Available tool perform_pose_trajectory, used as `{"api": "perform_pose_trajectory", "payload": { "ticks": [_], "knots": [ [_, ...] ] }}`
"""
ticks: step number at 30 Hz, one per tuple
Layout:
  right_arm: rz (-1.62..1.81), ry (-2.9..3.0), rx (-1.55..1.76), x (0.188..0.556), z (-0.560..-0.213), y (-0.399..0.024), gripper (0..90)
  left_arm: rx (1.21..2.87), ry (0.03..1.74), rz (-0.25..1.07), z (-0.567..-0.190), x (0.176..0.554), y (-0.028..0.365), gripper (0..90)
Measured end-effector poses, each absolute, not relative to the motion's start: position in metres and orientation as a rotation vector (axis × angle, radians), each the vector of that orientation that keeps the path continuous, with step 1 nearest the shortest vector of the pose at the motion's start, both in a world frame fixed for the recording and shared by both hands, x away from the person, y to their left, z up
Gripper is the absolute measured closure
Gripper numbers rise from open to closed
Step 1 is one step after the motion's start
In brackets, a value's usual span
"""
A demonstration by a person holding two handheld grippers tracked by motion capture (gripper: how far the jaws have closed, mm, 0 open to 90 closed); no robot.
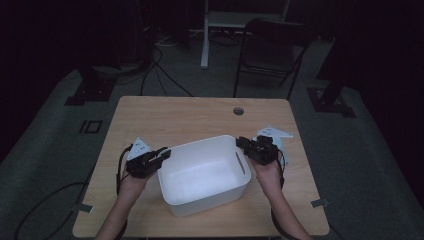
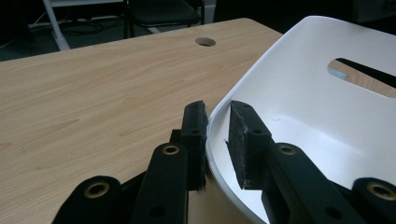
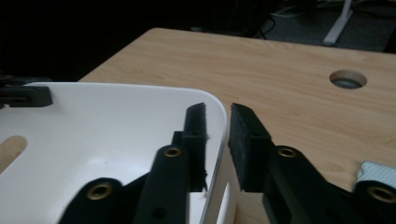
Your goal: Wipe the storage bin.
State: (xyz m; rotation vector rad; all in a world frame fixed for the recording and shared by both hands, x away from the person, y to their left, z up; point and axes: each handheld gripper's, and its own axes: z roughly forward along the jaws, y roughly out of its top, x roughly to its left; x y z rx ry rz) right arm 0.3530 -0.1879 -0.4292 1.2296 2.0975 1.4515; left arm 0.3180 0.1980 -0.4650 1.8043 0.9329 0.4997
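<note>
Claws sit on both ends of my white tub, one at each short side. The tub rests near the middle of the wooden worktop, a bit toward my side.

My left claw has its two black pads around the tub's rim. In the left gripper view, one pad is pressed on the outside of the wall. The other pad is inside the tub with a thin gap next to it, so I cannot tell if this claw is really squeezing.

My right claw sits over the other rim the same way. In the right gripper view, the inside pad is close to the wall and the outside pad stands a little off it. That claw looks loose, not pinching.

The tub has a long slot handle in the wall by my right claw.

Around the tub I see a round hole in the worktop, well behind it. A bit of pale cloth lies on the worktop just beside my right claw. Past the far edge stand a dark folding chair and a white frame leg. Black cables run over the grey floor.
</note>
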Motion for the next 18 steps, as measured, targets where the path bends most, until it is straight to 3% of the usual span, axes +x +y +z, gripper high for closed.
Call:
{"api": "perform_pose_trajectory", "payload": {
  "ticks": [8,18],
  "knots": [
    [1.469,2.056,1.207,0.35,-0.42,-0.209,72.6,1.802,0.937,0.492,-0.465,0.319,0.198,76.4],
    [1.46,1.946,1.343,0.363,-0.432,-0.248,67.2,1.8,0.931,0.477,-0.465,0.321,0.199,76.3]
  ]
}}
